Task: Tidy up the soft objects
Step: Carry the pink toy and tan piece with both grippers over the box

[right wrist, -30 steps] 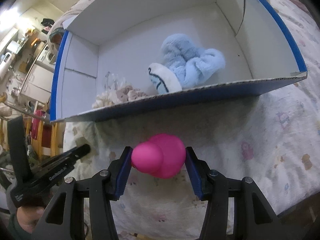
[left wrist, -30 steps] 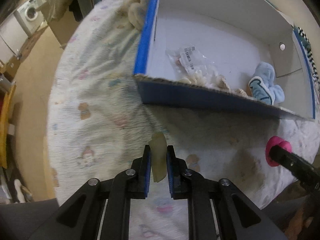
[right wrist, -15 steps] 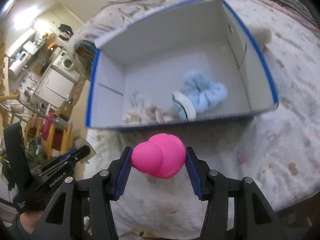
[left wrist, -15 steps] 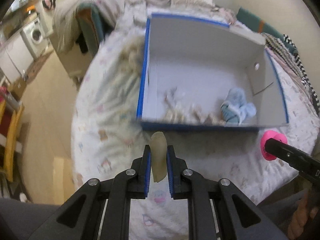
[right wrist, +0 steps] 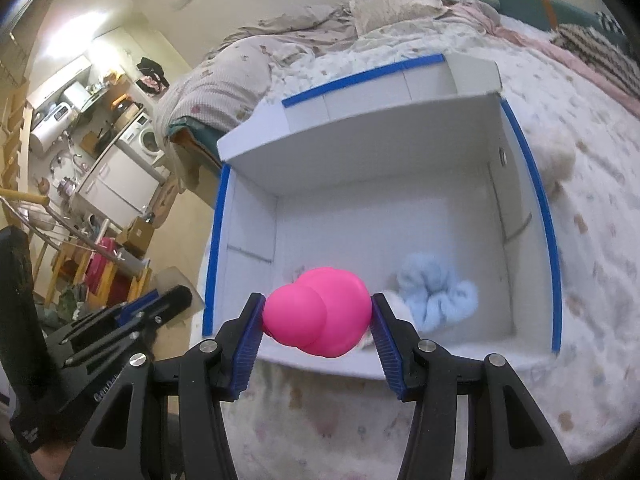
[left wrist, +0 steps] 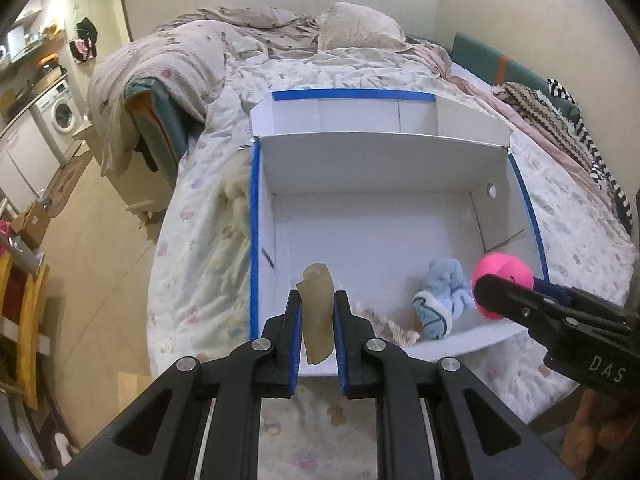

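A white box with blue-taped edges (left wrist: 254, 216) (right wrist: 544, 216) lies open on the bed. Inside it are a light blue plush toy (left wrist: 442, 294) (right wrist: 438, 294) and a cream fuzzy item (left wrist: 390, 326) near the front wall. My left gripper (left wrist: 317, 316) is shut on a flat olive-beige soft piece (left wrist: 317, 312), held above the box's front left corner. My right gripper (right wrist: 318, 326) is shut on a pink rounded soft toy (right wrist: 320, 312) (left wrist: 502, 276), held above the box's front edge.
The bed has a white patterned sheet (left wrist: 200, 240). A cream fluffy object (left wrist: 236, 188) lies left of the box, another (right wrist: 554, 156) right of it. Rumpled blankets and a pillow (left wrist: 356, 28) lie behind. The floor and a washing machine (left wrist: 60, 114) are at left.
Both grippers have risen and moved forward, from low in front of the box to above its front edge. Each keeps hold of its item.
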The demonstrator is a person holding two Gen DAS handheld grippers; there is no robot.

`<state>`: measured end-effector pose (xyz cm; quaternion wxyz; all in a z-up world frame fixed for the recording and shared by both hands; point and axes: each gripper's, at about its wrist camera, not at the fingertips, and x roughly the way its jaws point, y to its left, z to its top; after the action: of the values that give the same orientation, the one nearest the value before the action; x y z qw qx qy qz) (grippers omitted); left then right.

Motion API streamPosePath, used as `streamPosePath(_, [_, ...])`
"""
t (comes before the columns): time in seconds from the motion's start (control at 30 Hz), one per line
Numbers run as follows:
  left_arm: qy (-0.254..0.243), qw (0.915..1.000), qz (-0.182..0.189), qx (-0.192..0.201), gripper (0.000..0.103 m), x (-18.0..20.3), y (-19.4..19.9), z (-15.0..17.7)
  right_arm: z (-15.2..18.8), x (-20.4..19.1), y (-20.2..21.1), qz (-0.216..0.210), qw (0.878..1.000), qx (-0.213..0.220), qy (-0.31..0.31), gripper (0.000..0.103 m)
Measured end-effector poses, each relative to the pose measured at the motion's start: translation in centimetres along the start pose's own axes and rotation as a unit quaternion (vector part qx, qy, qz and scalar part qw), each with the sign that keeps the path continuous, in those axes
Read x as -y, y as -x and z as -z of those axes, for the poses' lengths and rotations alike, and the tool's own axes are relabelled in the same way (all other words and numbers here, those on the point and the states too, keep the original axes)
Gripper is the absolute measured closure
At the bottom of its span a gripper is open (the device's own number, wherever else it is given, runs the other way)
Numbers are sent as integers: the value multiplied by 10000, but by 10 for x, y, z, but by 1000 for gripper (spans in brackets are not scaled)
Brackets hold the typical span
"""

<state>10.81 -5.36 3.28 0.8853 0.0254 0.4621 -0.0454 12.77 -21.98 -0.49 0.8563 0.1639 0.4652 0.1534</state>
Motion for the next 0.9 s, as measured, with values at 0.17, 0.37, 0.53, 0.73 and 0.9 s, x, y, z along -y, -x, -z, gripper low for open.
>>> streamPosePath(0.17, [-155, 9998, 2, -92, 90, 10, -23, -15, -11, 13, -16, -66, 9999, 91, -32, 47])
streamPosePath(0.37, [-252, 9993, -26, -264, 90, 17, -57, -19, -11, 31, -45, -36, 9991, -139, -411, 47])
streamPosePath(0.53, [-83, 9990, 15, -437, 90, 12, -85, -11, -11, 32, -69, 113, 9983, -343, -454, 47])
streamPosePath(0.73, [-28, 9980, -59, -632, 90, 6, -104, -9, -9, 33, -87, 53, 9966, -585, -582, 47])
streamPosePath(0.9, [41, 9965, -65, -834, 90, 4, -117, -3, -3, 39, -97, -8, 9940, -789, -757, 47])
